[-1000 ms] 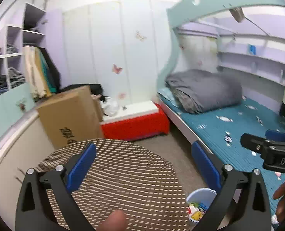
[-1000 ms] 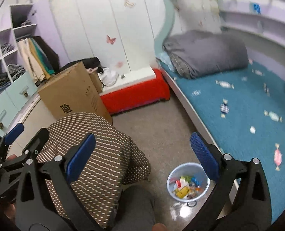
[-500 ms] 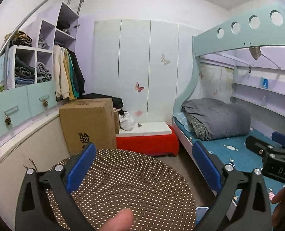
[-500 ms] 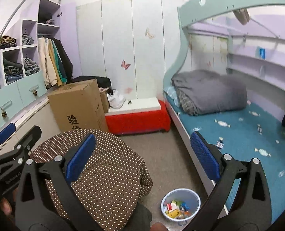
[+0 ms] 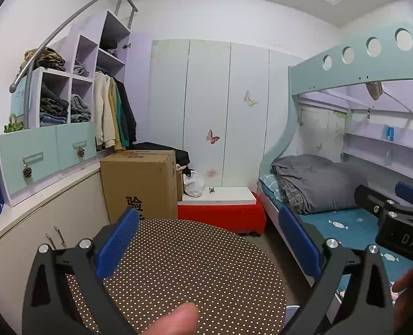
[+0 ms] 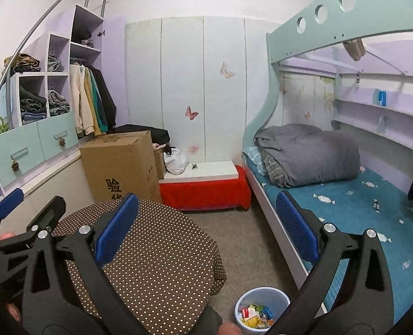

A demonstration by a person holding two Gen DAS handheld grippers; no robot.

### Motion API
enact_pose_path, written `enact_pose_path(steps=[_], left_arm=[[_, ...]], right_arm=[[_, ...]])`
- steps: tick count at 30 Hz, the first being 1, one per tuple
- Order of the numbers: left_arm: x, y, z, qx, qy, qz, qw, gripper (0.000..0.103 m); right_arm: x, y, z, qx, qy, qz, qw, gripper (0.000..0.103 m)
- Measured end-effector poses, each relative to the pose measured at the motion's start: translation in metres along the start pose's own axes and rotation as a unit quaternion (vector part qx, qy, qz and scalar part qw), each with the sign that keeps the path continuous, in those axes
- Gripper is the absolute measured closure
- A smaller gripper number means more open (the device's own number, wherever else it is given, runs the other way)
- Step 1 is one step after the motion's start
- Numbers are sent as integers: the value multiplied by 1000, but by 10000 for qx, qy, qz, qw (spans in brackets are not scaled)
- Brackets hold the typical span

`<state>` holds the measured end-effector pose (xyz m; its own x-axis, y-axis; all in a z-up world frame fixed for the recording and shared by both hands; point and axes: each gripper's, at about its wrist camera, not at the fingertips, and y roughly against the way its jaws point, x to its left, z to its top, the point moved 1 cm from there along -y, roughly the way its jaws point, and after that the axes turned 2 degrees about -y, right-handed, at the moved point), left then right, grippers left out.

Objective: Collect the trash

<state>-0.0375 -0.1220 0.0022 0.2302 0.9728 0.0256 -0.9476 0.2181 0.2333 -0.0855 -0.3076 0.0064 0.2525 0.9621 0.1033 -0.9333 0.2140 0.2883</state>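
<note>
Both hand-held grippers are empty with their blue fingers spread wide apart: the left hand-held gripper point(image 5: 207, 240) hangs over the round polka-dot surface point(image 5: 195, 273), and the right hand-held gripper point(image 6: 206, 223) is held to the right of that surface, above the floor. The trash bin point(image 6: 260, 311), holding colourful wrappers, stands on the floor just right of the surface, beside the bed point(image 6: 354, 212). Candy wrappers point(image 6: 323, 198) lie scattered on the bed's blue cover, well right of the surface.

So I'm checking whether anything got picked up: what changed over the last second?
Both grippers tilted upward, from the floor and bed toward the wardrobe wall. Nothing was grasped or released: left gripper and right gripper stay open and empty. Bin, wrappers and table unmoved.
</note>
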Motion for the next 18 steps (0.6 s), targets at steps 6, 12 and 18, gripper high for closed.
enact_pose_path(steps=[6,12,18], left_arm=[[3,14,-1,-58,7,97,9999,5],[3,21,-2,-80,11,90,9999,5],[1,24,-1,-101,-4,26,9999,5]], right_arm=[[4,8,0,-70,32,92,9999,6],[6,12,-1,-94,36,130,9999,6],[6,15,-3,-100,22,141,9998,6]])
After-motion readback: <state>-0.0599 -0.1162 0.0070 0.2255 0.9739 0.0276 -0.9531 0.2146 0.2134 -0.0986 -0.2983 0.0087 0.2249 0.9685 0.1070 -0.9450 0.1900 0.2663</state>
